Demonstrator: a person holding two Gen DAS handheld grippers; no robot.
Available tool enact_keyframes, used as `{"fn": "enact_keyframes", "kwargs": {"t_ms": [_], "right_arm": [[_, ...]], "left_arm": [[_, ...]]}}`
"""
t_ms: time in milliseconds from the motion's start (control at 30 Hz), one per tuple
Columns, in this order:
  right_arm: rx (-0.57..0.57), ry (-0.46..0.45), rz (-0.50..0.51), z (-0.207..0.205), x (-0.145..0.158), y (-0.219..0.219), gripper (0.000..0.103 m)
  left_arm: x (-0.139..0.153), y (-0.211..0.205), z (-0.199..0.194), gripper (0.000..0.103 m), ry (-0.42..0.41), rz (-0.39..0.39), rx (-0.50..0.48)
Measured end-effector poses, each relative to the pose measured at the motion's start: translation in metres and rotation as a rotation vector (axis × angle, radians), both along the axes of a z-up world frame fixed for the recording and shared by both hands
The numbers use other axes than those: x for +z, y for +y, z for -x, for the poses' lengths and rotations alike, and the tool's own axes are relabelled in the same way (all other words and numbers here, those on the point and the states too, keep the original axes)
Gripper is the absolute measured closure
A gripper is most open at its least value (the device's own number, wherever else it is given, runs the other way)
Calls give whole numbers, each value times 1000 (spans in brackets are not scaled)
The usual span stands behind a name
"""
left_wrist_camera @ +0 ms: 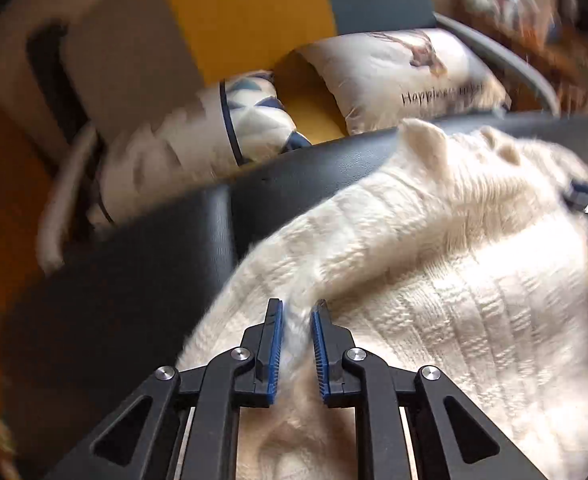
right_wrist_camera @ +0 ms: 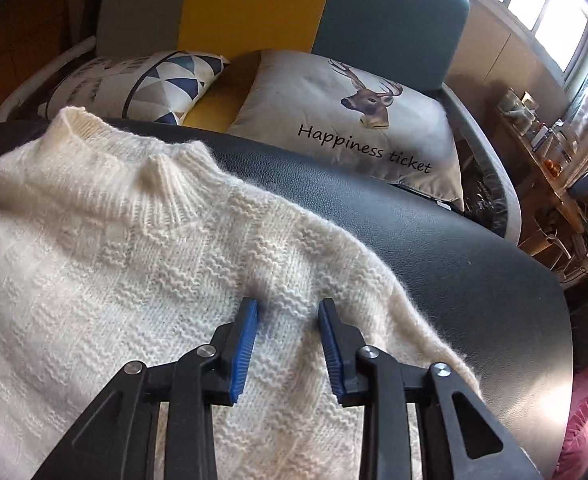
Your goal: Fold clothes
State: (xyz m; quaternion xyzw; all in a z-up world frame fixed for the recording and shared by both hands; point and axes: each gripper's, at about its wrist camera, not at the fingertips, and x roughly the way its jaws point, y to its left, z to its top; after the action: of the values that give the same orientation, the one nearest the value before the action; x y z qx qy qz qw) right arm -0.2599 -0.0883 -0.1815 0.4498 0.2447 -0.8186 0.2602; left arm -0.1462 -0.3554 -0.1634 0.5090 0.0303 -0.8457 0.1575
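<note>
Under both tongs lies the sweater (right_wrist_camera: 141, 248), a fuzzy cream knit with ribbed collar and raised blocks. It rests on a table (right_wrist_camera: 434, 248) of black, grained, slightly glossy leather-like stuff. The right gripper (right_wrist_camera: 287, 344) is matt black plastic with ridged blue pads (right_wrist_camera: 245, 352) and shiny metal pins. Beyond it, a smooth printed cloth pillow (right_wrist_camera: 314, 120).
</note>
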Motion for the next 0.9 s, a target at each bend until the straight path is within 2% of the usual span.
{"fn": "enact_keyframes", "kwargs": {"t_ms": [33,133,200,267,333,467,600,667,767,800,867,900], "right_arm": [[2,-26,44,-2,8,8,73],[65,-160,268,-24,33,40,73],[111,-263,397,-55,45,66,73],[106,-346,496,-91,49,103,73],[61,-454,571,-125,41,145,73],[-73,-611,623,-190,6,220,72],[-165,-698,665,-234,-31,251,72],[-178,-727,746,-240,-38,248,72],[-165,-743,800,-241,-43,226,72],[-159,-737,797,-242,-42,217,72],[-127,-670,721,-245,-35,201,72],[-110,-632,677,-247,-31,194,77]], "left_arm": [[10,-6,-11,86,38,-12,25],[51,-19,-62,84,154,-27,56],[69,-14,-101,81,192,-45,13],[80,-4,-142,58,210,-64,-44],[73,14,-181,54,178,-93,-97],[47,54,-245,54,107,-117,-166],[20,86,-268,54,75,-120,-186],[14,96,-273,51,76,-100,-185],[2,99,-267,49,66,-75,-172],[-1,98,-263,49,62,-75,-171],[-6,99,-260,48,53,-74,-163],[-6,101,-260,48,54,-68,-160]]}}
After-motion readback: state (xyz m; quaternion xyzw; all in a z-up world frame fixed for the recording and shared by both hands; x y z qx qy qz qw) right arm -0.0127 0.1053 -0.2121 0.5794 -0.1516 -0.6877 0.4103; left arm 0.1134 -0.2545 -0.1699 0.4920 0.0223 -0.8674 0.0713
